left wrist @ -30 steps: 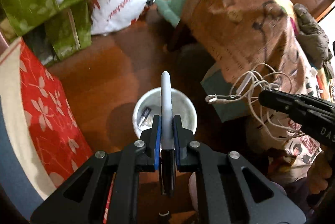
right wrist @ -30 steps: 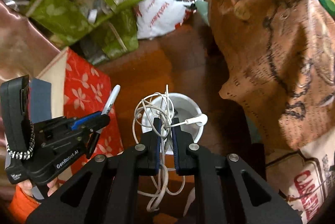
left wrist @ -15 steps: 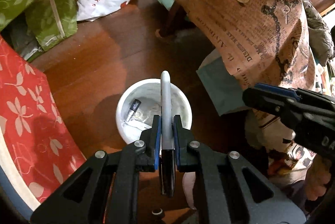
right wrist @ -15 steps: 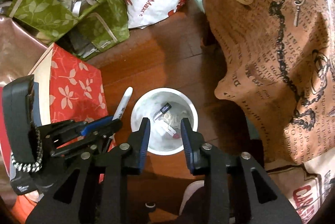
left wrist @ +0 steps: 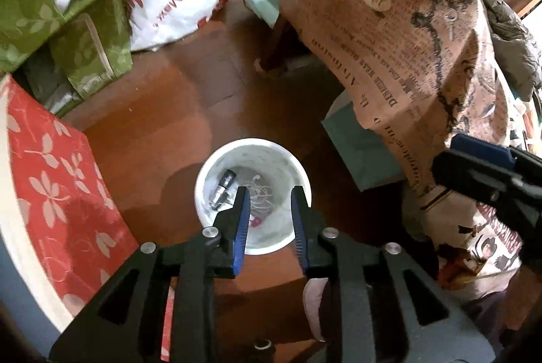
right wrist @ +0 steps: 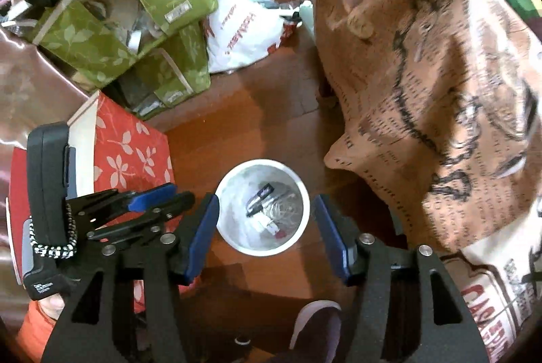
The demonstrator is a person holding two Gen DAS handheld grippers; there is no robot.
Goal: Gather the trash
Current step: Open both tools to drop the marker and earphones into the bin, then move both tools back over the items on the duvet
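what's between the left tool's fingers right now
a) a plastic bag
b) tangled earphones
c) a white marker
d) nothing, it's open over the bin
d: the left tool has its blue-padded fingers spread with only empty space between them, and through that gap shows the white bin on the floor, which holds the earphone cord.

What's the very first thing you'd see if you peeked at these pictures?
The white bin on the wooden floor, right in the middle, with a dark marker and tangled white earphones inside. The open right gripper straddles it, and a big brown printed cloth hangs on the right.
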